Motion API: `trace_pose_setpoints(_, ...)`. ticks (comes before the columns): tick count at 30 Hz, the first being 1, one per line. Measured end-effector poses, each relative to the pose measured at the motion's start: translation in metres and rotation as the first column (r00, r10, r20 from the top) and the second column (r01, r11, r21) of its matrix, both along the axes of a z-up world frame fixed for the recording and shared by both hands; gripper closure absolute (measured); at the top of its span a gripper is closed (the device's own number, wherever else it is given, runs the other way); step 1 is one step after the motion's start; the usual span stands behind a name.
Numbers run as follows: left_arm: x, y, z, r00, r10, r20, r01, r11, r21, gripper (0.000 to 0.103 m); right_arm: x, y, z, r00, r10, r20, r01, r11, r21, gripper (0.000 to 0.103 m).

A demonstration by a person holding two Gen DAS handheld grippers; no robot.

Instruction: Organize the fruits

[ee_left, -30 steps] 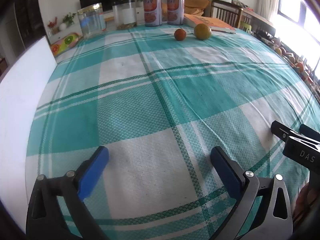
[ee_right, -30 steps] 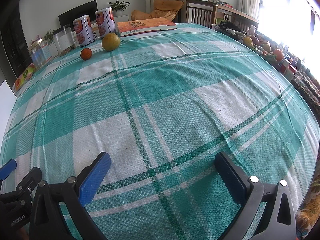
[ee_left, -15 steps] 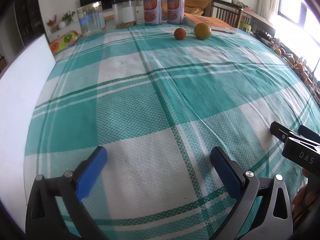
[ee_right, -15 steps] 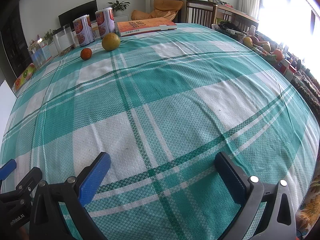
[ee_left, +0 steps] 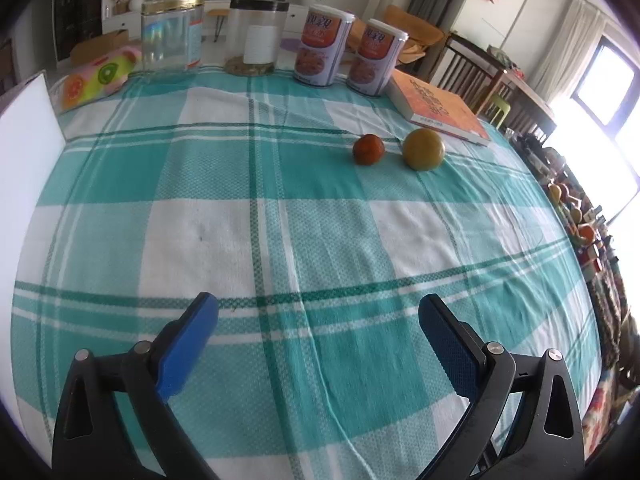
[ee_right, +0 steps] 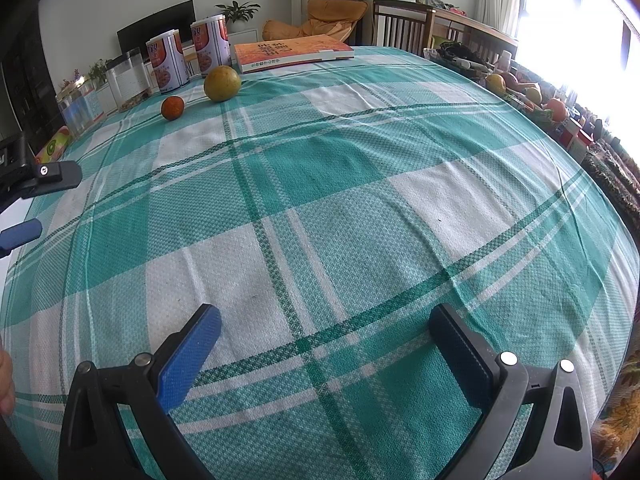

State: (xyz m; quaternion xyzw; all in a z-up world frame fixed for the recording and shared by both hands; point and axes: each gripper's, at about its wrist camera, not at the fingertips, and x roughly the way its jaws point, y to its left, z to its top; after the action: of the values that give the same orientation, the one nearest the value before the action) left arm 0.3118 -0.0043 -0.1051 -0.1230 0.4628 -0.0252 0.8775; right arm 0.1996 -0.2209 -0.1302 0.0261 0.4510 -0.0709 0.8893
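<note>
Small orange fruit (ee_left: 368,149) lies beside larger yellow-green fruit (ee_left: 423,149) on cloth

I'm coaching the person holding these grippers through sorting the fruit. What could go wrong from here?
Both fruits are round and loose on the cloth: the small orange or the larger yellow-green fruit could roll if nudged off-centre. They sit close together, so wide-open jaws on the left gripper might bump the neighbour. The book behind them limits overshoot.

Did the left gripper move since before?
Yes. The left gripper went forward toward the cans: the small orange and the cans look much nearer in its view.
</note>
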Motion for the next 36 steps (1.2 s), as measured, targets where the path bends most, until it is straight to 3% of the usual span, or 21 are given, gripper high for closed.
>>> trace_pose_setpoints(2, 0.033, -0.010, -0.008, 0.999, -0.036, -0.008, 0.036, 0.997, 0.071, 0.004, 0.000, 0.000, 0.000, 1.000, 0.000, 0.000, 0.000, 1.000, 0.000, 0.000)
trace_pose_setpoints(6, 0.079, -0.036, -0.005, 0.987, -0.140, 0.077, 0.119, 0.965, 0.233, 0.006, 0.000, 0.000, 0.000, 1.000, 0.000, 0.000, 0.000, 1.000, -0.001, 0.000)
trace_pose_setpoints(13, 0.132, -0.050, -0.009, 0.980, -0.168, 0.103, 0.138, 0.958, 0.250, 0.022, 0.000, 0.000, 0.000, 1.000, 0.000, -0.001, 0.000, 1.000, -0.002, 0.000)
trace_pose_setpoints(14, 0.136, -0.051, -0.012, 0.979, -0.176, 0.098, 0.147, 0.957, 0.250, 0.029, 0.000, 0.000, 0.000, 1.000, 0.000, -0.001, 0.000, 1.000, -0.002, 0.000)
trace_pose_setpoints(16, 0.138, -0.054, -0.016, 0.975, -0.207, 0.086, 0.182, 0.955, 0.233, 0.054, 0.000, 0.000, 0.000, 1.000, 0.000, -0.001, 0.000, 1.000, -0.002, 0.000)
trace_pose_setpoints(17, 0.137, -0.055, -0.017, 0.971, -0.221, 0.085, 0.198, 0.954, 0.225, 0.075, 0.000, 0.000, 0.000, 1.000, 0.000, -0.001, 0.000, 1.000, -0.002, 0.000)
trace_pose_setpoints(19, 0.127, -0.056, -0.013, 0.969, -0.225, 0.104, 0.194, 0.950, 0.244, 0.075, 0.000, 0.000, 0.000, 1.000, 0.000, -0.001, 0.000, 1.000, -0.002, 0.000)
trace_pose_setpoints(23, 0.090, -0.043, 0.001, 0.975, -0.205, 0.082, 0.184, 0.960, 0.211, 0.075, 0.000, 0.000, 0.000, 1.000, 0.000, -0.001, 0.000, 1.000, -0.002, 0.000)
trace_pose_setpoints(29, -0.023, -0.005, 0.031, 0.990, -0.136, 0.024, 0.132, 0.983, 0.128, 0.075, 0.000, 0.000, 0.000, 1.000, 0.000, -0.001, 0.000, 1.000, -0.002, 0.000)
trace_pose_setpoints(33, -0.093, 0.016, 0.023, 0.996, -0.087, 0.002, 0.086, 0.992, 0.087, 0.075, 0.000, 0.000, 0.000, 1.000, 0.000, -0.001, 0.000, 1.000, -0.001, 0.000)
trace_pose_setpoints(36, -0.119, 0.020, 0.001, 0.997, -0.070, -0.013, 0.071, 0.990, 0.120, 0.075, 0.000, 0.000, 0.000, 1.000, 0.000, -0.001, 0.000, 1.000, -0.001, 0.000)
